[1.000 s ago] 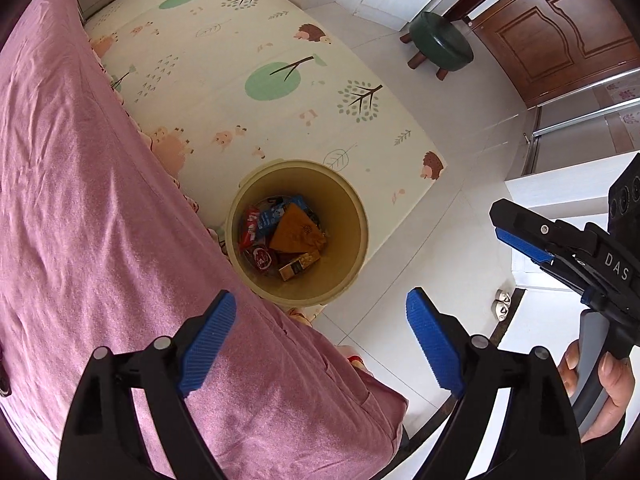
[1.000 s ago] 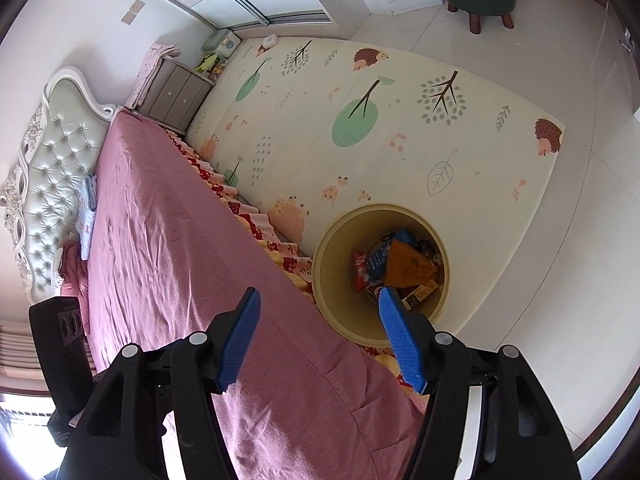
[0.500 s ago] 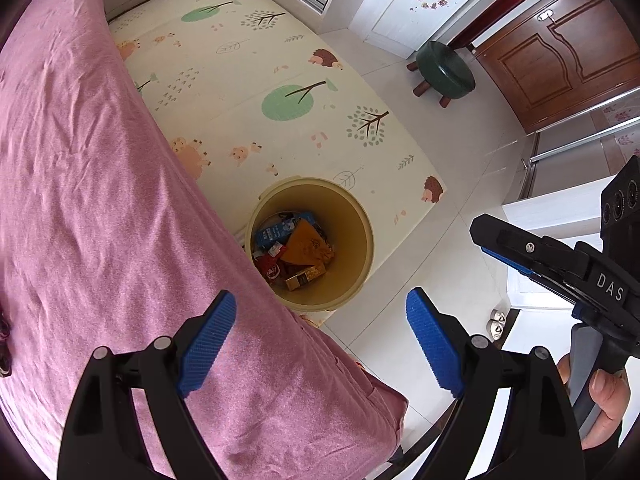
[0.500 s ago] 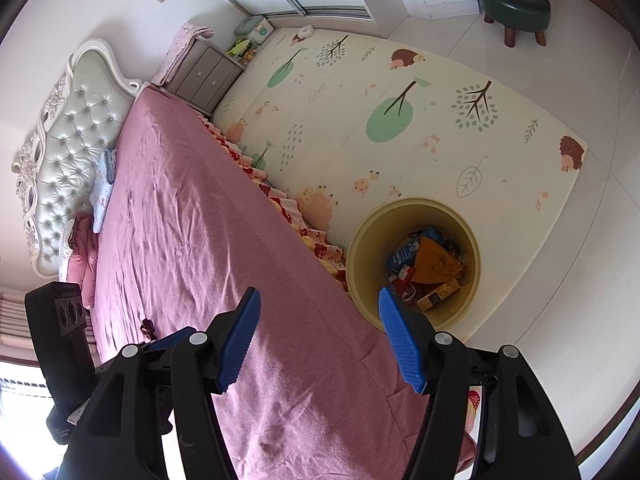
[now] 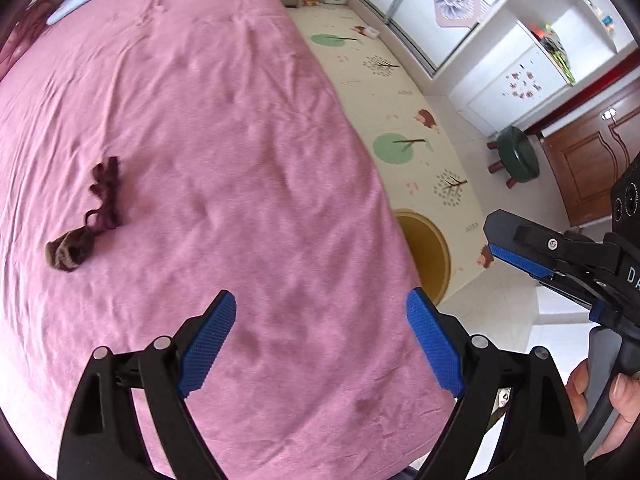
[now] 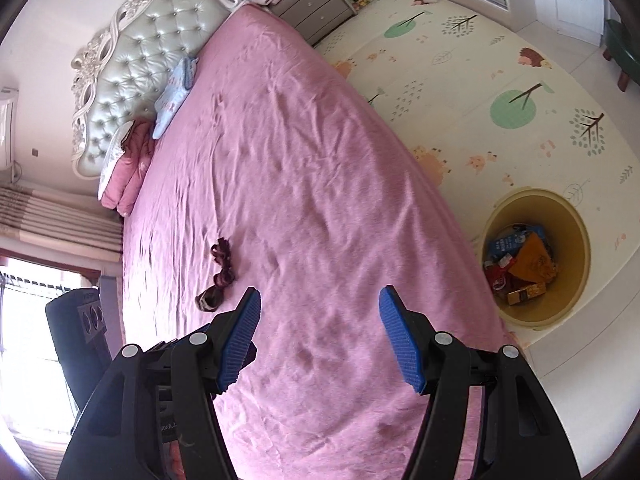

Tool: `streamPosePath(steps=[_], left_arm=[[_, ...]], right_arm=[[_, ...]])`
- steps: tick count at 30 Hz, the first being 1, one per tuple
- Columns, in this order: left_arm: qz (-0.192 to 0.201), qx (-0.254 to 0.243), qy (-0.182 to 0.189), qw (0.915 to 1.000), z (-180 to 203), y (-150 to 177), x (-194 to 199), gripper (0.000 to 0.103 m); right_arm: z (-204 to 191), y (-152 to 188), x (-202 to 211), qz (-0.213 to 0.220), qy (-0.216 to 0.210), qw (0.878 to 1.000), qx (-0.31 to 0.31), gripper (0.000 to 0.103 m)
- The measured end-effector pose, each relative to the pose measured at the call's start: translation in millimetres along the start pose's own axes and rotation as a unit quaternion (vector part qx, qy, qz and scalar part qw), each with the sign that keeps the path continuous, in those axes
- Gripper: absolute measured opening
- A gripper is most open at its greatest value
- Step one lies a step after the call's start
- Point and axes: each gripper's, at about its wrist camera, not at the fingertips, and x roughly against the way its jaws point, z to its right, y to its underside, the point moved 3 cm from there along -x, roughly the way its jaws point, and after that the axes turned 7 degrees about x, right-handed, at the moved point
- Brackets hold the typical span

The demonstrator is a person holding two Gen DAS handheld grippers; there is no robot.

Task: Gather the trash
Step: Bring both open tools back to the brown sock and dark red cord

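Note:
A dark maroon crumpled piece with a brown knotted end [image 5: 86, 220] lies on the pink bed sheet [image 5: 224, 128], far left of my left gripper [image 5: 320, 320], which is open and empty above the sheet. It also shows in the right wrist view [image 6: 216, 280], just left of my right gripper [image 6: 320, 320], also open and empty. The yellow trash bin [image 6: 576, 236] stands on the floor beside the bed, holding several wrappers and cartons [image 6: 520, 264]. In the left wrist view only part of the bin [image 5: 430, 256] shows past the bed edge.
A patterned play mat [image 6: 500, 80] covers the floor beside the bed. A green stool [image 5: 518, 158] stands near a brown door [image 5: 588, 168]. Pillows [image 6: 132, 168] and a tufted headboard [image 6: 152, 64] are at the bed's far end, with a nightstand [image 6: 312, 12].
Both grippers swung up from looking down at the bin toward the bed surface. The dark piece on the sheet has come into view. Both stay open.

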Motion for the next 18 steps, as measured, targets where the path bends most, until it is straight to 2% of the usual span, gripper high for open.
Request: streamPosePath(steps=[4,8,13,18], left_arm=[[0.014,0.064,-0.016,0.9977,-74,3,17,0.087],[0.024,0.122,-0.033,0.9916,-138,7,26,0.087],[0.022,0.198,-0.024,0.9797,-212,5,24,0.087],[0.008,0.28,0.007,0.96,-271,-2,8,0.087]], right_arm=[[-57,5,-44,-0.037,-0.016,0.998,0.04,0.061],[-101,6,-87,-0.07,-0.023,0.995,0.064,0.063],[-140,5,-137,-0.103,-0.023,0.991,0.088,0.064],[-162,-5,-185,-0.131,-0.017,0.987,0.096,0.065]])
